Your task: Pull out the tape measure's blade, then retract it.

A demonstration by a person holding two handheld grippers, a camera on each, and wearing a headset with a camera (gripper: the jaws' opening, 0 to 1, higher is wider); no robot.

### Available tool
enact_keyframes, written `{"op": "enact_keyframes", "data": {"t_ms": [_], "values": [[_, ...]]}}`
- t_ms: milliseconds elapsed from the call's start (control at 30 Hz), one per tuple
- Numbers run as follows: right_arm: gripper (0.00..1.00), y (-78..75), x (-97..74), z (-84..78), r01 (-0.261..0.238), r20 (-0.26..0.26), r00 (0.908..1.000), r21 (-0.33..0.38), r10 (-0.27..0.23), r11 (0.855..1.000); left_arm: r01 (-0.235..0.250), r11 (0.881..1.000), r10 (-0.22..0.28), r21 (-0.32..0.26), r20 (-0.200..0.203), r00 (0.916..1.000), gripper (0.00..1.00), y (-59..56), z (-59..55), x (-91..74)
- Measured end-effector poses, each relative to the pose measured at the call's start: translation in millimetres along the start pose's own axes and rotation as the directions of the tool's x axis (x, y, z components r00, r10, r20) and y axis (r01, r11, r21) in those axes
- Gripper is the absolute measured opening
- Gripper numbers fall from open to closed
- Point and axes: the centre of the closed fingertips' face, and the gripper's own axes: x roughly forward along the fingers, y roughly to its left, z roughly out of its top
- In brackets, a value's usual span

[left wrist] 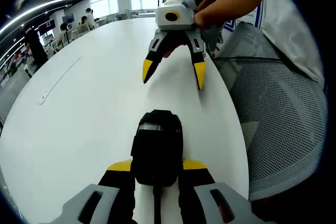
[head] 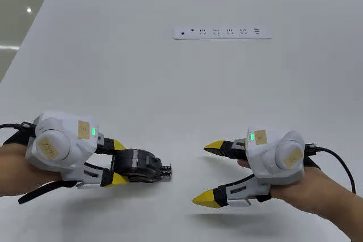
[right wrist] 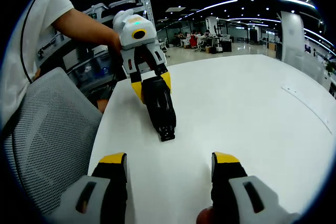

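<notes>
A black tape measure (head: 139, 166) lies on the white table (head: 187, 89), its blade hook pointing right, with no blade drawn out. My left gripper (head: 117, 162) is shut on the case from its left end; in the left gripper view the tape measure (left wrist: 156, 147) sits between my yellow-tipped fingers (left wrist: 121, 167). My right gripper (head: 210, 174) hovers open a short way to the right of the hook, its yellow tips facing the tape. In the right gripper view the tape measure (right wrist: 160, 106) lies ahead of the right gripper (right wrist: 169, 159), with the left gripper (right wrist: 150, 86) clamped on it.
A white power strip (head: 221, 32) lies flat on the table's far side. A grey mesh chair (right wrist: 47, 129) stands at the table's near edge. The table's left edge runs along the shiny floor (head: 20, 9).
</notes>
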Motion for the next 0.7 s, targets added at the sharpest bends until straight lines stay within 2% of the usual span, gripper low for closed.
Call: {"op": "enact_keyframes", "data": {"t_ms": [367,600,700], "values": [[0.52,2.3,23.9,4.6,-0.037,0.023,0.999,-0.033,0.038,0.999,0.006,1.0,-0.006,0.004,-0.011,0.9999,0.28,-0.4,0.3,0.1],[0.46,1.9,35.1,8.9,-0.043,0.037,0.9983,-0.051,0.045,0.998,0.01,1.0,-0.01,0.001,-0.011,0.9999,0.28,-0.3,0.5,0.0],[0.39,2.0,40.8,10.4,-0.045,0.044,0.9979,-0.069,0.048,0.997,0.011,1.0,-0.011,-0.002,-0.012,0.9999,0.28,-0.4,0.6,0.0]]}}
